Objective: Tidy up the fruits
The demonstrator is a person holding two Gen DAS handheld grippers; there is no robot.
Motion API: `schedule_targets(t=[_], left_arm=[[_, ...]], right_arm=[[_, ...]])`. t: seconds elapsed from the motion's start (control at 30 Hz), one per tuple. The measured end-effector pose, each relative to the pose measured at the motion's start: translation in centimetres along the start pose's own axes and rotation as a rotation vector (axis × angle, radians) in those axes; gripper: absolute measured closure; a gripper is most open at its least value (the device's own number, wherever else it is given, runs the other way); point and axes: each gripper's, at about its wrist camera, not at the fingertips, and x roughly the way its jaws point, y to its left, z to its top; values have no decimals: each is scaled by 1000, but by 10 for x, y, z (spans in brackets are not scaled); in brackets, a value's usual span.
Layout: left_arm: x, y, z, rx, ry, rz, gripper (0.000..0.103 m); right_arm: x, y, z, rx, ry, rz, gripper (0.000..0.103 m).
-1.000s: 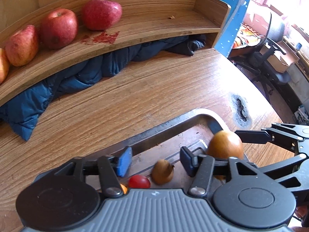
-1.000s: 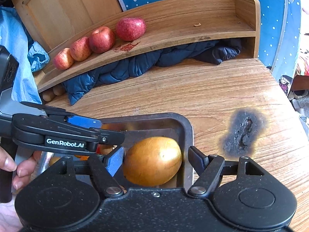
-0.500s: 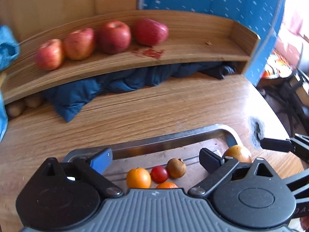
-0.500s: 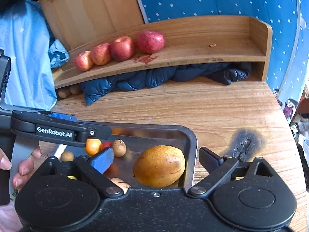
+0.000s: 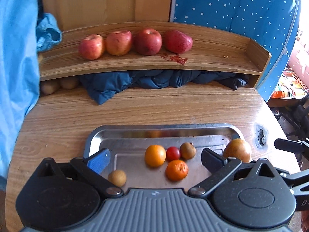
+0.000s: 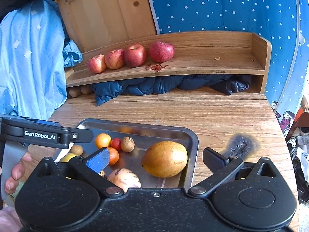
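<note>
Wooden table (image 5: pixel 173 108), blue dotted wall (image 5: pixel 241 5)

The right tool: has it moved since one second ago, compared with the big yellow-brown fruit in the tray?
Yes. The right tool has pulled back and up: the yellow-brown fruit, earlier filling the gap between its fingers, now lies farther ahead in the metal tray.

- The left wrist view is taken from just above the near edge of the metal tray (image 5: pixel 92 139), facing the wooden shelf (image 5: pixel 212 61) across the table (image 5: pixel 154 108).
- The right wrist view is set further right, over the tray's right end (image 6: pixel 194 147), facing the same way.
- Tray, shelf and apples (image 6: pixel 133 55) are shared by both views.
</note>
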Motion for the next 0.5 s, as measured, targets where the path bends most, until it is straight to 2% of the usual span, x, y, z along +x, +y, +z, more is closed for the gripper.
schedule_targets(t=[0.5], left_arm=[[-66,-1,-62,-82,-63,95,1]], right_arm=[[-51,12,-33,-50,-46,29,1]])
